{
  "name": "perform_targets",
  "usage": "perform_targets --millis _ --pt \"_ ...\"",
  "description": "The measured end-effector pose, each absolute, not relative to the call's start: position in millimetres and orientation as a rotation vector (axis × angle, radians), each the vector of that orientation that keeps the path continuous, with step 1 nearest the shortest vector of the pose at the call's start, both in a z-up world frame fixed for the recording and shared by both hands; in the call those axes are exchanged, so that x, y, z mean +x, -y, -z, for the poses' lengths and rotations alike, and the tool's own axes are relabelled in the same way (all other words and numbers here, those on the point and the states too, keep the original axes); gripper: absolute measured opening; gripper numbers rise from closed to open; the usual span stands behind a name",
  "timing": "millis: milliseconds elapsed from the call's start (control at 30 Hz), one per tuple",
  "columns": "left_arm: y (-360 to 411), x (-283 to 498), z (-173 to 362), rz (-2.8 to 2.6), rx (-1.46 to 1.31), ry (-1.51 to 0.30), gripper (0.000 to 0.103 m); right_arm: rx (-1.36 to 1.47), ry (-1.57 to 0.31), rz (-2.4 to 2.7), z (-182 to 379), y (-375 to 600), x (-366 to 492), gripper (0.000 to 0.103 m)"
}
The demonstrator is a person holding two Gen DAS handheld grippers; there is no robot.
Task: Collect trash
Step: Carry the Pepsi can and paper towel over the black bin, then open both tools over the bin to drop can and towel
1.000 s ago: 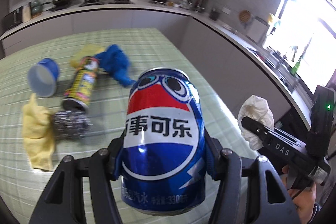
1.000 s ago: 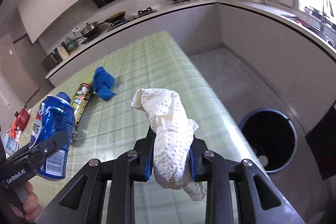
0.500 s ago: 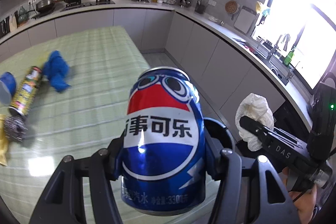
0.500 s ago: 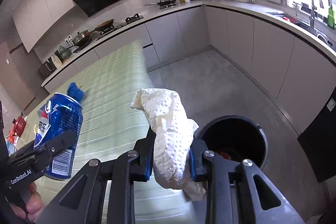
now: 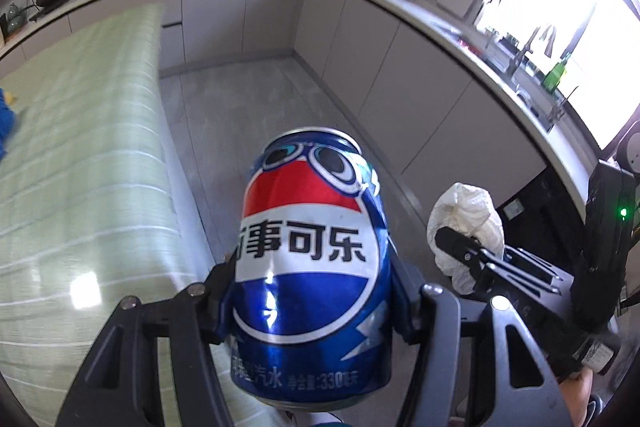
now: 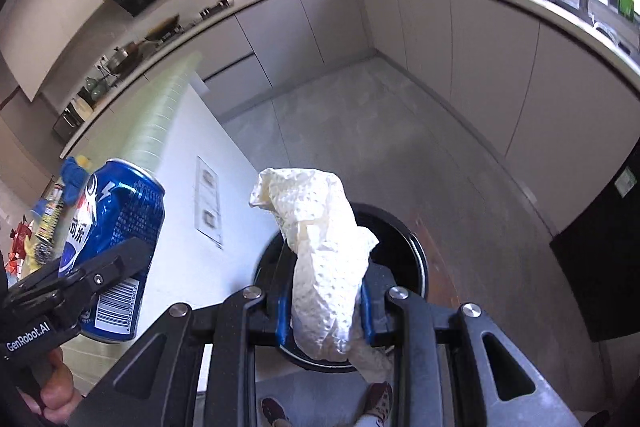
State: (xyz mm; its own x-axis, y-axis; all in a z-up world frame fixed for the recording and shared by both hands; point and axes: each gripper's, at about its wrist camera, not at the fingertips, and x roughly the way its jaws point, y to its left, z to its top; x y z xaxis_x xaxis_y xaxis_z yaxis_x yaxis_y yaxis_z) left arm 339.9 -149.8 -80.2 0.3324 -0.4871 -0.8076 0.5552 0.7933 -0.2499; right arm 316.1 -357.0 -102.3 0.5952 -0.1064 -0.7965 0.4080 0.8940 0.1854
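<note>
Blue-red-white can point(image 5: 312, 275), dimpled white paper towel point(image 6: 324, 263)

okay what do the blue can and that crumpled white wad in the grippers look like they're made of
Blue can: thin metal, probably aluminium, with a glossy printed skin. It throws sharp highlights, and its wall looks dented near the top in the right wrist view.

White wad: soft matte paper, likely a paper towel. It shows an embossed dimple pattern and limp creases, with no shine.
</note>
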Motion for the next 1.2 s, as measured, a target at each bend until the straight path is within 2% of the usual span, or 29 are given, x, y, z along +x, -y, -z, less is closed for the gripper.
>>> perform_targets --millis 367,533,600,633,667,700,967,1200 --pt "194.4 346.5 142.3 0.591 0.192 -1.231 0.062 0.418 -1.023 0.248 177.1 394.4 337.4 0.029" --pt "201.0 353.5 150.8 0.545 0.201 -1.286 0.063 0.446 -1.066 0.217 198.7 406.6 352.3 0.031" --pt "205.2 355.6 148.2 0.546 0.197 -1.29 0.068 0.447 -1.075 0.229 201.1 410.9 356.2 0.04" --pt "207.1 356.1 145.9 0.548 0.194 -1.29 0.071 0.452 -1.076 0.231 201.5 413.3 357.3 0.051" --pt "208.3 356.0 143.1 0.541 0.199 -1.281 0.076 0.459 -1.071 0.238 201.2 416.2 356.9 0.061" --pt "213.6 356.3 140.3 0.534 0.204 -1.273 0.077 0.462 -1.064 0.248 199.6 418.6 356.5 0.063" --pt "199.4 354.5 86.6 0.537 0.108 -1.146 0.077 0.473 -0.971 0.296 160.8 418.2 344.2 0.063" --pt "138.0 343.8 33.3 0.51 0.077 -1.034 0.077 0.416 -0.879 0.257 101.3 365.4 349.1 0.063"
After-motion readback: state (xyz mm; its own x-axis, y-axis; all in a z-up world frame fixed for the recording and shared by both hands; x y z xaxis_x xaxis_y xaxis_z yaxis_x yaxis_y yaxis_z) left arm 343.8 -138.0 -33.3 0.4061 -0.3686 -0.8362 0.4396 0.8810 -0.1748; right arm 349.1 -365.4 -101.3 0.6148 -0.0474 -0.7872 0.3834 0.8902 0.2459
